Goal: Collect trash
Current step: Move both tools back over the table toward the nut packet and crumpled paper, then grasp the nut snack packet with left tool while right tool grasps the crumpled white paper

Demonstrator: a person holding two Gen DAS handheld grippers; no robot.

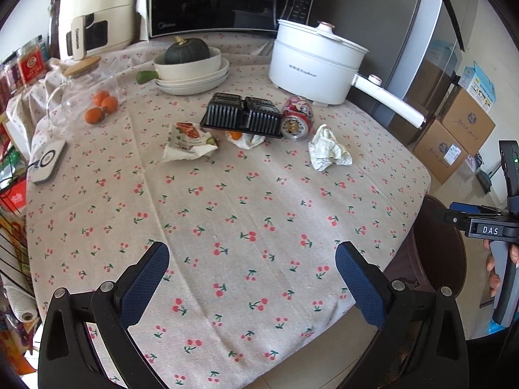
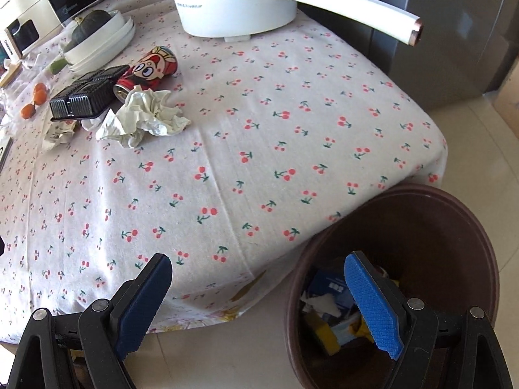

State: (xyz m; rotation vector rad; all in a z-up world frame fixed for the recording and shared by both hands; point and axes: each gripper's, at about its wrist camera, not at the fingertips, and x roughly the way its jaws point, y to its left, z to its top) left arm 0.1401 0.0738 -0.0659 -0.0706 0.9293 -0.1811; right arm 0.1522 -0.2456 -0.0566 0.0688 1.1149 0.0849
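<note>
Trash lies on the cherry-print tablecloth (image 1: pixel 246 201): a crumpled white tissue (image 1: pixel 327 149) (image 2: pixel 146 118), a red cartoon can (image 1: pixel 296 117) (image 2: pixel 152 66) on its side, a black ribbed plastic tray (image 1: pixel 241 115) (image 2: pixel 84 95), a printed food wrapper (image 1: pixel 188 141) (image 2: pixel 58 131) and a small tissue with orange peel (image 1: pixel 243 138). A brown trash bin (image 2: pixel 454 227) (image 1: pixel 431 249) stands on the floor at the table's right edge, with scraps inside. My left gripper (image 1: pixel 252 270) is open and empty over the table's near part. My right gripper (image 2: pixel 258 287) is open and empty, its right finger over the bin.
A white electric pot (image 1: pixel 311 64) with a long handle (image 2: pixel 350 9) stands at the back right. Stacked bowls with a dark squash (image 1: pixel 191 64), a glass jar of oranges (image 1: pixel 94 103), a microwave (image 1: pixel 220 0) and a white pad (image 1: pixel 48 162) are behind. Cardboard boxes (image 1: pixel 454 136) sit on the floor.
</note>
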